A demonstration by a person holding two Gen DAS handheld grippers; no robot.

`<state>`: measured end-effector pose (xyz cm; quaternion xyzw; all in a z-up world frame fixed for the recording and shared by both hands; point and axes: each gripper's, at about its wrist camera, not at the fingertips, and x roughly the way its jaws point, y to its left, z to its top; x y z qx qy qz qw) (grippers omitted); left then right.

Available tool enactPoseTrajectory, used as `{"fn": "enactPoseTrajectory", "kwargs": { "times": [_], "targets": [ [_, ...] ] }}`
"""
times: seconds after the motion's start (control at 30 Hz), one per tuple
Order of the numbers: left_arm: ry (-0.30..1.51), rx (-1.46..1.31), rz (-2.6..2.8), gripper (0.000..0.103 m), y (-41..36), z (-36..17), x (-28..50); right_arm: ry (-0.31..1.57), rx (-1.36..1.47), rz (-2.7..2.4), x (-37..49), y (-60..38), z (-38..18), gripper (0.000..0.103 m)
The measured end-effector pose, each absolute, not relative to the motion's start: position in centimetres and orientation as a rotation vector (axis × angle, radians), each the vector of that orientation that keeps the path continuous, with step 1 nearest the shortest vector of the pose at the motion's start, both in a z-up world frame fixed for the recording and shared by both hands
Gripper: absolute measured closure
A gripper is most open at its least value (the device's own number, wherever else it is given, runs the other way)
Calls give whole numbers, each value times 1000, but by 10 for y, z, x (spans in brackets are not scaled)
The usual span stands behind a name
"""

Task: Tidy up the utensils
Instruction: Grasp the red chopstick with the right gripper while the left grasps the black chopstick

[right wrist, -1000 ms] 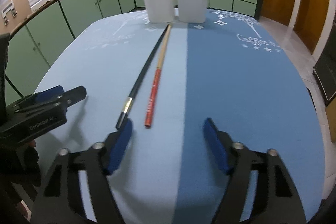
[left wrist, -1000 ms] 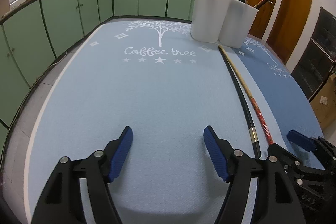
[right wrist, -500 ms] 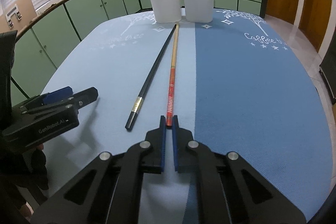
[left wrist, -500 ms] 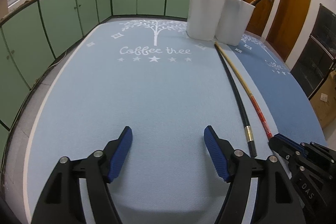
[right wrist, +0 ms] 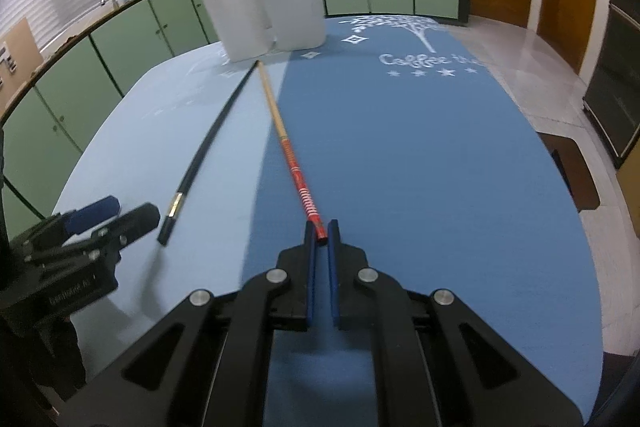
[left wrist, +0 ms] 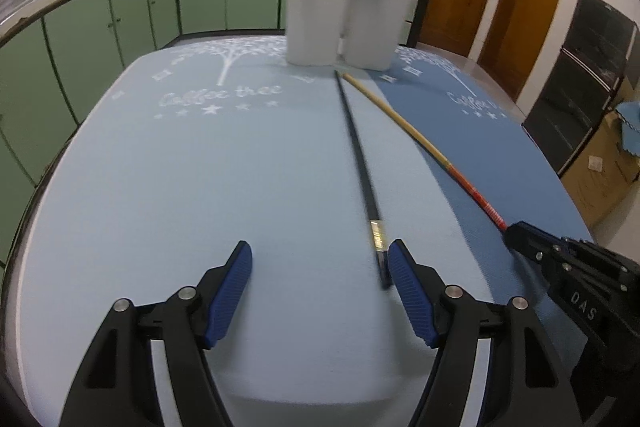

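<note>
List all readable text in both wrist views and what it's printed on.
"Coffee tree": white script on the light blue table mat, under a white tree print.
"Coffee th": the same script on the darker blue table mat, cut off at the mat's edge.
"DAS": white letters on the black body of the right gripper.
Lettering on the black body of the left gripper: blurred, unreadable.
White bands on the red-ended wooden chopstick: pattern, not text.

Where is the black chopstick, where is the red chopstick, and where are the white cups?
black chopstick (left wrist: 362, 163), left wrist view, mid-shaft
red chopstick (right wrist: 298, 175), right wrist view, red patterned part
white cups (left wrist: 312, 23), left wrist view, left cup's wall
</note>
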<state>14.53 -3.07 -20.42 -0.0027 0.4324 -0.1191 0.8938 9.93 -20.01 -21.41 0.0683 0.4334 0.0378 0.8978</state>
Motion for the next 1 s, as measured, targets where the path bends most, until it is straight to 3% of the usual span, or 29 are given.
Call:
{"fn": "enactPoseTrajectory", "kwargs": {
  "times": [0.17,0.3,0.4,0.43,1.0],
  "targets": [
    [890,8,-245,41,-41,-205,143,900,148,95,99,-205,-214,98],
    [880,14,-241,64,-47,-206,144,901,147,135,98,-202,-215,98],
    [878,10,-259,91,-51,-207,144,905,147,194,98,-198,-215,95],
    [880,10,-261,96,-51,-207,144,903,142,203,97,-197,-215,93],
    [889,-35,-264,94,-45,-208,145,888,60,213,102,-187,-217,88]
  ]
}}
